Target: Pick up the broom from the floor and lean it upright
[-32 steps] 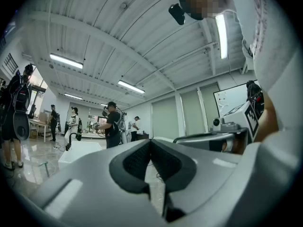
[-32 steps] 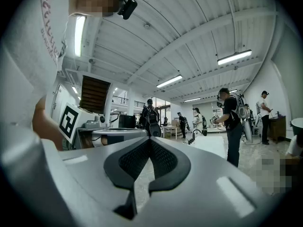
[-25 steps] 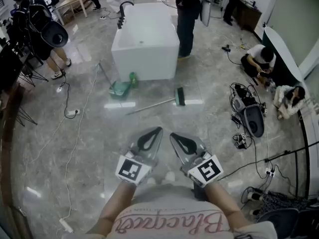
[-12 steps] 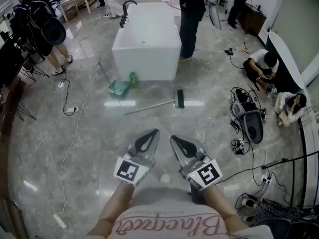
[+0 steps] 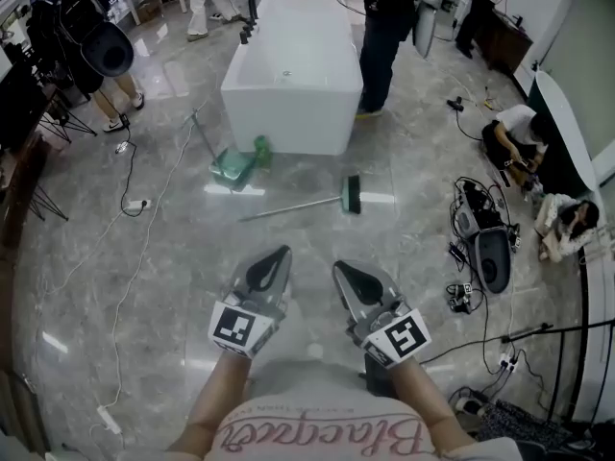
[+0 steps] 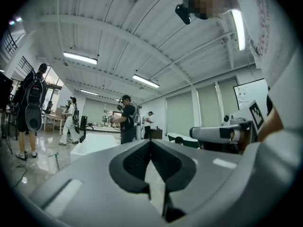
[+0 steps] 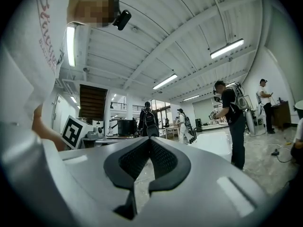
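Both left gripper (image 5: 279,255) and right gripper (image 5: 340,269) show jaws pressed together, empty; unopened they'd likely shove far broom (image 5: 307,203) away.

I swung my left gripper (image 5: 281,254) outward from my right gripper (image 5: 338,267), widening the gap between them, short of the broom (image 5: 307,204).

We look down on a glossy grey marble floor (image 5: 144,286), where a white freestanding bathtub (image 5: 293,70) with a black tap (image 5: 252,8) stands at the far side. A green bottle (image 5: 260,152) and a green dustpan (image 5: 233,168) sit just beside its near left corner. A person in dark clothes (image 5: 384,36) stands at its right side. Two crouching people (image 5: 514,133) keep to the right wall, near tangled cables (image 5: 466,195).
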Tool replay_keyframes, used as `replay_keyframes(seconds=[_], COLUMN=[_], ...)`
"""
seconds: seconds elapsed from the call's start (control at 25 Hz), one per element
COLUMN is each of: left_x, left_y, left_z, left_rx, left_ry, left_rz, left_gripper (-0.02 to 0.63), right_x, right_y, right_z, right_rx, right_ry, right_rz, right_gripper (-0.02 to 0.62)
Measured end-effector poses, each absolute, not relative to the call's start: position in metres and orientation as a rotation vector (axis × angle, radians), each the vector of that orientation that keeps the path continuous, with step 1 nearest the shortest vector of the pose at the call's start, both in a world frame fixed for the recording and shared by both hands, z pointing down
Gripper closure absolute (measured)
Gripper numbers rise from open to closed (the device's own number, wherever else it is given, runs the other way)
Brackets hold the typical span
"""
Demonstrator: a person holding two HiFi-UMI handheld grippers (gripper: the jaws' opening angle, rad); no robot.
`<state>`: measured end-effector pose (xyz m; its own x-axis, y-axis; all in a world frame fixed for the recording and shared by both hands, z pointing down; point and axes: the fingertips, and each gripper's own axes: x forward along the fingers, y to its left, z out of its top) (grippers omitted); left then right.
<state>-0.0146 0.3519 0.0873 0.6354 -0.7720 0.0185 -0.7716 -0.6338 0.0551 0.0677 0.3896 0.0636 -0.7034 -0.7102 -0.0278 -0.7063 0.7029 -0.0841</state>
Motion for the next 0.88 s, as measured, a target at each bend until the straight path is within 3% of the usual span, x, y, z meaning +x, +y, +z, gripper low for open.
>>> replay_keyframes(seconds=[0.88], left_x=[-0.033], left_y=[0.103], left_z=[0.086], left_rx=[2.86], left_ry=[-1.115], left_rz=[-0.096], left_gripper=[0.606], right_x=[0.017], right_y=[0.145], right_z=[0.076], right_rx=[-1.247], right_ry=[2.904], right_rz=[-0.141], right_gripper=[0.594])
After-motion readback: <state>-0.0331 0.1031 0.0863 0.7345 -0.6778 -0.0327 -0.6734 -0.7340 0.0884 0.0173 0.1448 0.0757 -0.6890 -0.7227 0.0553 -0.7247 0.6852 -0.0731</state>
